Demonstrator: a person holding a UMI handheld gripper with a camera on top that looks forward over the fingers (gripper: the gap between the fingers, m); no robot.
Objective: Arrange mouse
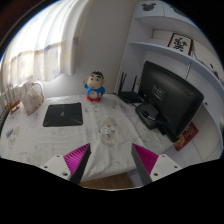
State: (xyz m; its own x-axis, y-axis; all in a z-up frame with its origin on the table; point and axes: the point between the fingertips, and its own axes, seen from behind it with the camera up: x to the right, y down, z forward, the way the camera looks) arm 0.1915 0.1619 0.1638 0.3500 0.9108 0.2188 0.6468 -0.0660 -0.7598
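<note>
A small pale object that looks like the mouse lies on the white cloth of the table, just ahead of my fingers. A black mouse pad lies flat to its left, apart from it. My gripper is open and empty, low over the table's near edge. Its magenta pads stand wide apart, and the pale object lies beyond the gap between them.
A black monitor stands at the right with a dark item at its foot. A cartoon figure and a black router stand at the back. A wall shelf holds a framed picture. Curtains hang at the left.
</note>
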